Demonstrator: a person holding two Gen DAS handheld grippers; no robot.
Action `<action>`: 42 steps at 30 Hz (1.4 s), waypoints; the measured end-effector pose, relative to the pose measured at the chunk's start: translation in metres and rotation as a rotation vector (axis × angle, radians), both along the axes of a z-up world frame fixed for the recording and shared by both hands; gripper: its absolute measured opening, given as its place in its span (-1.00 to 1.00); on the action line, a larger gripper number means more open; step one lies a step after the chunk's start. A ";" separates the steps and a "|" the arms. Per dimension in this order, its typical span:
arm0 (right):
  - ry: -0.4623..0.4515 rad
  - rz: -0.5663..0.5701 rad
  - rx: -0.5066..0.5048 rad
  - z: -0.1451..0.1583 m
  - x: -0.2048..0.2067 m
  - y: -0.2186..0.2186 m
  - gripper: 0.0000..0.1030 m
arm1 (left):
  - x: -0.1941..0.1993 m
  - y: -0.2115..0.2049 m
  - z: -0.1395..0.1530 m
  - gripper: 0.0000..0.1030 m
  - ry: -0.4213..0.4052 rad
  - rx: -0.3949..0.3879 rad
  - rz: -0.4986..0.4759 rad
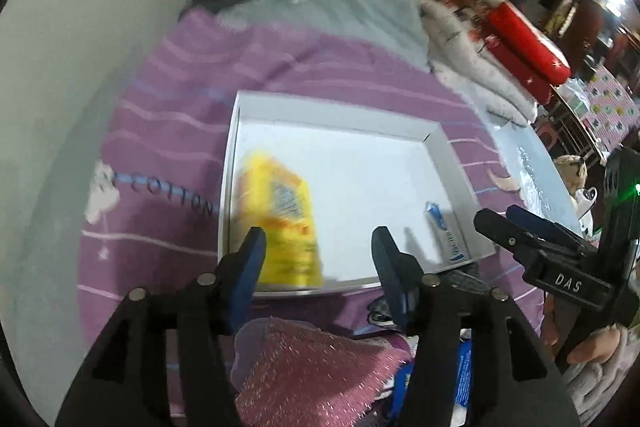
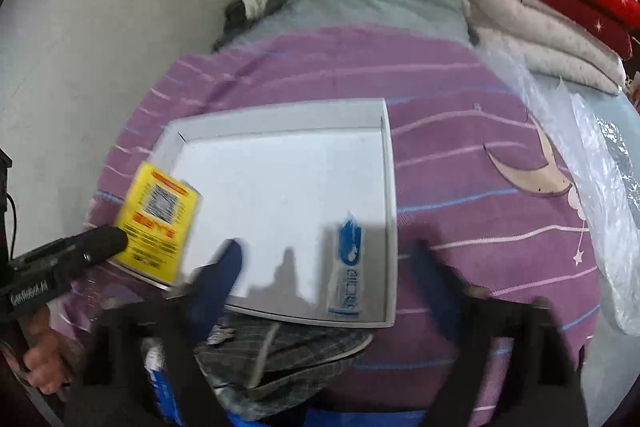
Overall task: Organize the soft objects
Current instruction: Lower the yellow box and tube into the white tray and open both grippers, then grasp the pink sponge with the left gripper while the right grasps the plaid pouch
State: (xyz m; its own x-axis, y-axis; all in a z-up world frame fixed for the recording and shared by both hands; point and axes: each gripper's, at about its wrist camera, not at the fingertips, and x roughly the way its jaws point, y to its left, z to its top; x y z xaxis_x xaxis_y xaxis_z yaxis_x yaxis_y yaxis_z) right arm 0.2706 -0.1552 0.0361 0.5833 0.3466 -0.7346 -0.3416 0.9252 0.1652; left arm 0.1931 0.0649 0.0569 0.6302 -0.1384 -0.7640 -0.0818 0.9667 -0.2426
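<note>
A shallow white tray lies on the purple bedspread; it also shows in the right wrist view. A yellow packet lies blurred at the tray's left side, partly over the rim in the right wrist view. A blue-and-white tube lies in the tray's near right corner, also in the right wrist view. My left gripper is open just above the tray's near edge, beside the packet. My right gripper is open over the tray's near right corner. A pink knitted cloth lies below my left gripper.
A grey plaid cloth and blue packets lie in front of the tray. White and red pillows are stacked at the far right. A grey blanket covers the head of the bed. A wall runs along the left.
</note>
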 end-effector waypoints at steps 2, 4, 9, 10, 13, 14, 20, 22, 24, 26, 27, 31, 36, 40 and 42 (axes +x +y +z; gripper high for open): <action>0.005 -0.007 0.032 0.008 -0.004 -0.003 0.72 | -0.006 -0.004 0.008 0.13 -0.018 0.028 -0.011; -0.001 -0.017 0.065 0.015 -0.009 -0.007 0.72 | -0.011 -0.007 0.014 0.13 -0.024 0.033 -0.027; -0.042 -0.052 0.142 0.030 -0.031 -0.010 0.72 | -0.022 -0.016 0.021 0.13 -0.044 0.066 -0.028; -0.050 -0.053 0.150 0.032 -0.034 -0.009 0.72 | -0.025 -0.018 0.021 0.13 -0.039 0.093 -0.017; -0.082 -0.069 0.171 0.035 -0.052 -0.005 0.72 | -0.037 -0.022 0.018 0.13 -0.037 0.152 0.003; -0.097 -0.071 0.172 0.034 -0.061 -0.002 0.72 | -0.042 -0.023 0.016 0.13 -0.039 0.155 0.000; -0.153 -0.124 0.154 0.008 -0.099 0.005 0.72 | -0.073 -0.024 -0.001 0.13 -0.034 0.102 -0.014; -0.151 -0.119 0.149 -0.003 -0.106 0.007 0.72 | -0.081 -0.027 -0.006 0.13 -0.050 0.154 -0.004; -0.167 -0.105 0.073 -0.012 -0.111 0.015 0.72 | -0.084 -0.031 -0.009 0.13 -0.068 0.215 0.021; -0.170 -0.095 -0.007 -0.019 -0.114 0.024 0.72 | -0.084 -0.032 -0.013 0.13 -0.066 0.219 0.033; -0.165 -0.089 -0.020 -0.021 -0.115 0.027 0.72 | -0.083 -0.032 -0.014 0.13 -0.057 0.210 0.032; -0.158 -0.072 0.001 -0.023 -0.116 0.028 0.72 | -0.085 -0.035 -0.019 0.13 -0.054 0.213 0.018; -0.206 -0.161 -0.035 -0.024 -0.120 0.018 0.72 | -0.086 -0.037 -0.023 0.21 -0.044 0.178 -0.027; -0.218 -0.195 0.052 -0.021 -0.121 -0.002 0.72 | -0.089 -0.034 -0.022 0.31 -0.052 0.129 -0.052; -0.205 -0.186 0.106 -0.023 -0.118 -0.009 0.72 | -0.090 -0.032 -0.022 0.35 -0.054 0.124 -0.062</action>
